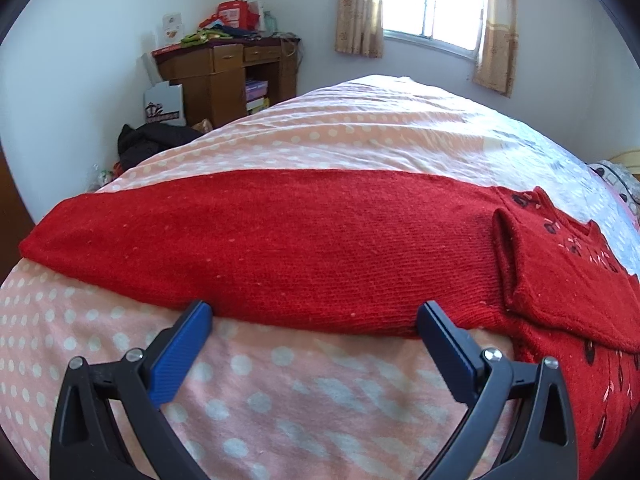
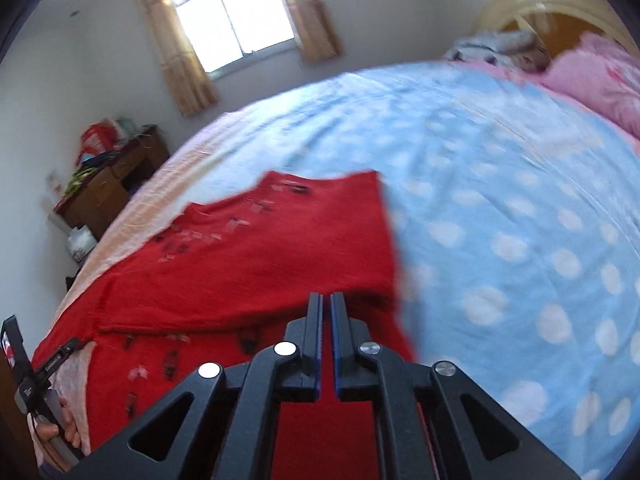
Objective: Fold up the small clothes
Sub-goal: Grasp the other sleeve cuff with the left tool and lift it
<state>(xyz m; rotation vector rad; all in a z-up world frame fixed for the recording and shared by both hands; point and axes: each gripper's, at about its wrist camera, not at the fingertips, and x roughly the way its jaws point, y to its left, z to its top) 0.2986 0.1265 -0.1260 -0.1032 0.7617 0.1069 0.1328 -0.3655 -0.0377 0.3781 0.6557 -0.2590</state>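
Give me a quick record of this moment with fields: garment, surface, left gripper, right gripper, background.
garment: red sweater with dark pattern, lying on the bed, one sleeve folded across its body
surface: polka-dot bedspread, pink and light blue parts
left gripper: left gripper open, fingertips at the sweater's near edge
right gripper: right gripper nearly shut, above the sweater; a grip cannot be told
background: wooden desk, curtained window
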